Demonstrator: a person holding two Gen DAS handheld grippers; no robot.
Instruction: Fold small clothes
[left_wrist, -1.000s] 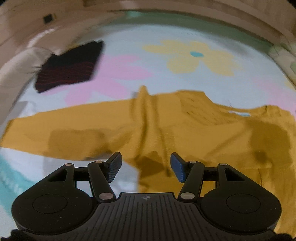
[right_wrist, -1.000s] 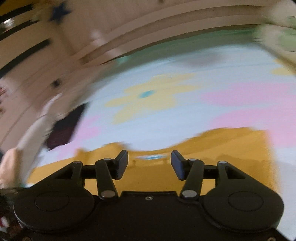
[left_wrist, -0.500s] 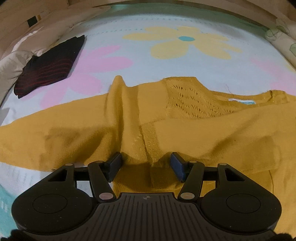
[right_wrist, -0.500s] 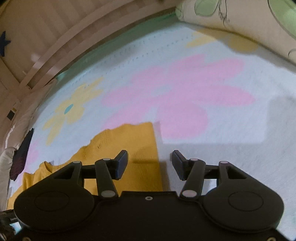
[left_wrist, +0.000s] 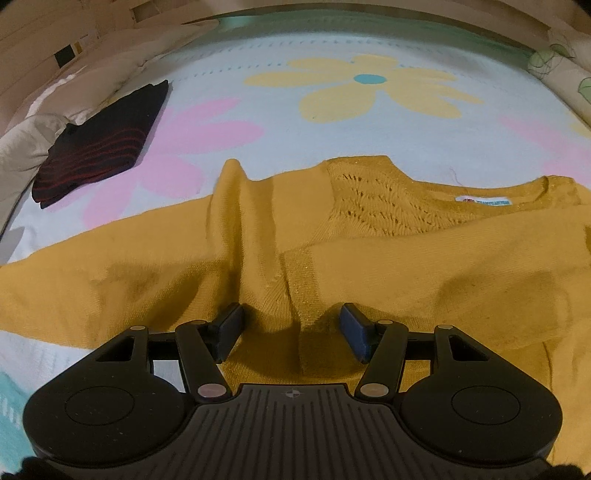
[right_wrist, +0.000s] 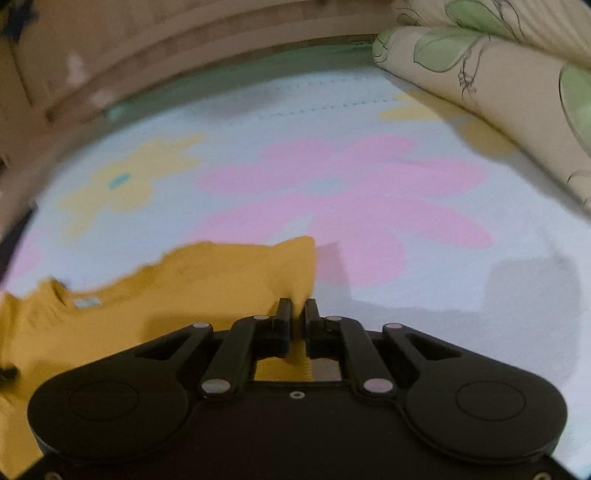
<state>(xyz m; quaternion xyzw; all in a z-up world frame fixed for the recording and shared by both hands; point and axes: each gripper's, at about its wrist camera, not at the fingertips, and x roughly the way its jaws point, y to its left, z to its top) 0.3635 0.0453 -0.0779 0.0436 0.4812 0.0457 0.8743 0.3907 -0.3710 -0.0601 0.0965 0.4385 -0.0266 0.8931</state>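
A mustard-yellow knit sweater (left_wrist: 369, 240) lies spread on a flower-print bed sheet (left_wrist: 332, 122), its neck label toward the right. My left gripper (left_wrist: 291, 326) is open, low over the sweater, its fingers either side of a raised fold. In the right wrist view my right gripper (right_wrist: 298, 314) is shut on the right edge of the yellow sweater (right_wrist: 207, 280), near the end of its sleeve.
A folded black garment with red stripes (left_wrist: 99, 142) lies at the far left by a white pillow (left_wrist: 26, 144). A rolled cream blanket with green leaves (right_wrist: 498, 85) lies along the right side. Wooden bed rails (right_wrist: 184, 48) border the far edge.
My right gripper has closed on the sweater's right edge; half a second ago it was open over it. My left gripper has dropped closer to the sweater and stays open.
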